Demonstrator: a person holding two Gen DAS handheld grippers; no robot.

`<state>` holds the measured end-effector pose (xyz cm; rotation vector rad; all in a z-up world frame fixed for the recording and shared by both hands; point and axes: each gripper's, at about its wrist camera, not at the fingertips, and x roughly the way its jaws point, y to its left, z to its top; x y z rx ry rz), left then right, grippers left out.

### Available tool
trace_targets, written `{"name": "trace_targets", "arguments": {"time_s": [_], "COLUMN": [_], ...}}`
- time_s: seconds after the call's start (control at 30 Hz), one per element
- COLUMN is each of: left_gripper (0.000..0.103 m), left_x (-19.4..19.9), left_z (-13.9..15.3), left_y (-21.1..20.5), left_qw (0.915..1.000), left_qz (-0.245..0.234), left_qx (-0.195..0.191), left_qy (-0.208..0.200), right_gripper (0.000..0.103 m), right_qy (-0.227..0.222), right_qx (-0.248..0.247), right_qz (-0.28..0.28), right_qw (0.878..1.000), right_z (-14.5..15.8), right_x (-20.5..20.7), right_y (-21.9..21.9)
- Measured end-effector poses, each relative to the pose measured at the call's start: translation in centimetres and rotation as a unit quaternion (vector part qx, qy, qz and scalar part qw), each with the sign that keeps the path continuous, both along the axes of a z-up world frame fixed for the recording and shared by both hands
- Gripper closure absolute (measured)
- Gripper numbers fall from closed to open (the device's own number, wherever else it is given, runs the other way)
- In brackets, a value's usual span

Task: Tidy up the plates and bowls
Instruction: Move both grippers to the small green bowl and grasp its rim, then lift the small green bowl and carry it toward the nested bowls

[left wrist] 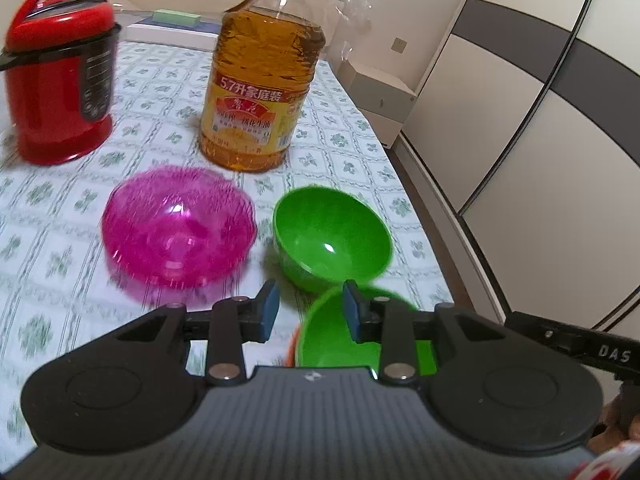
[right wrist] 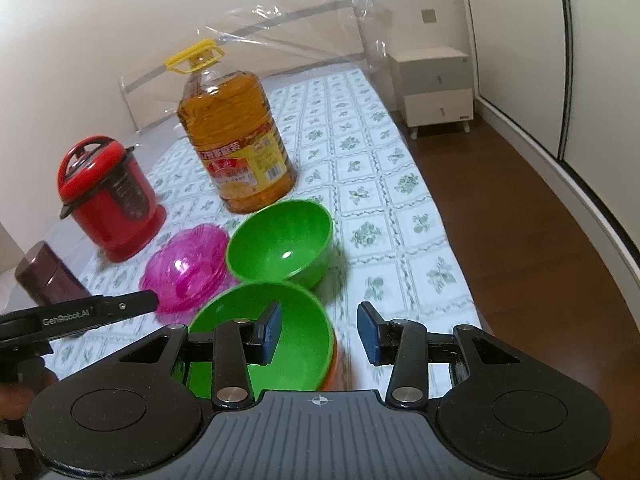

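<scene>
A clear pink bowl [left wrist: 178, 226] [right wrist: 188, 272] sits on the patterned tablecloth. A green bowl [left wrist: 332, 238] [right wrist: 282, 240] stands to its right. A second green bowl [left wrist: 332, 340] [right wrist: 264, 336] rests nested in an orange bowl [right wrist: 334, 368] nearest me. My left gripper [left wrist: 310, 312] is open and empty, just above the near green bowl's far rim. My right gripper [right wrist: 320, 334] is open and empty; its left finger hangs over the near green bowl, its right finger beyond the rim.
A red pressure cooker [left wrist: 60, 72] [right wrist: 108, 200] and a large oil bottle [left wrist: 260, 80] [right wrist: 236, 140] stand behind the bowls. A dark brown canister [right wrist: 48, 276] stands at the left. The table edge [right wrist: 452, 240] drops to wood floor on the right, with a white nightstand [right wrist: 436, 88] beyond.
</scene>
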<state>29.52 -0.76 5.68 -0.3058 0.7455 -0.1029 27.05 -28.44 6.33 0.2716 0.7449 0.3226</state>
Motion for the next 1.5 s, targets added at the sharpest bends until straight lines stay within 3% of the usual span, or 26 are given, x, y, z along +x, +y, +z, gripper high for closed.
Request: {"name": "trace_targets", "arguments": {"time_s": [0.27,0.5,0.87,1.03,1.17,1.5], "left_gripper": [0.073,0.074,0.081,0.087,0.087,0.087], "left_x": [8.3,12.1,14.2,14.5,14.6,13.8], "left_z": [-3.7,-6.4,-8.9,-9.3,-9.2,-6.6], "left_y": [1.5,2.2,1.8,1.3,1.0,0.9], "left_qw": [0.9982,0.9961,0.9945,0.9938,0.9939,0.9947], "left_qz": [-0.001,0.002,-0.011,-0.018,-0.022,-0.025], "left_qx": [-0.039,-0.049,-0.038,-0.030,-0.022,-0.023], "left_qy": [0.046,0.073,0.097,0.106,0.106,0.097], "right_gripper": [0.061,0.061,0.062,0.076,0.086,0.088], "right_qy": [0.038,0.071,0.104,0.129,0.136,0.120], "right_qx": [0.042,0.039,0.013,0.025,0.021,0.006], "right_qz": [0.029,0.028,0.037,0.043,0.041,0.035], "right_qw": [0.998,0.996,0.994,0.990,0.990,0.992], "right_z": [-1.4,-3.9,-8.3,-9.7,-10.2,-8.1], "right_x": [7.7,13.6,18.4,19.5,20.0,19.0], "right_y": [0.8,1.5,2.8,3.5,3.9,4.0]}}
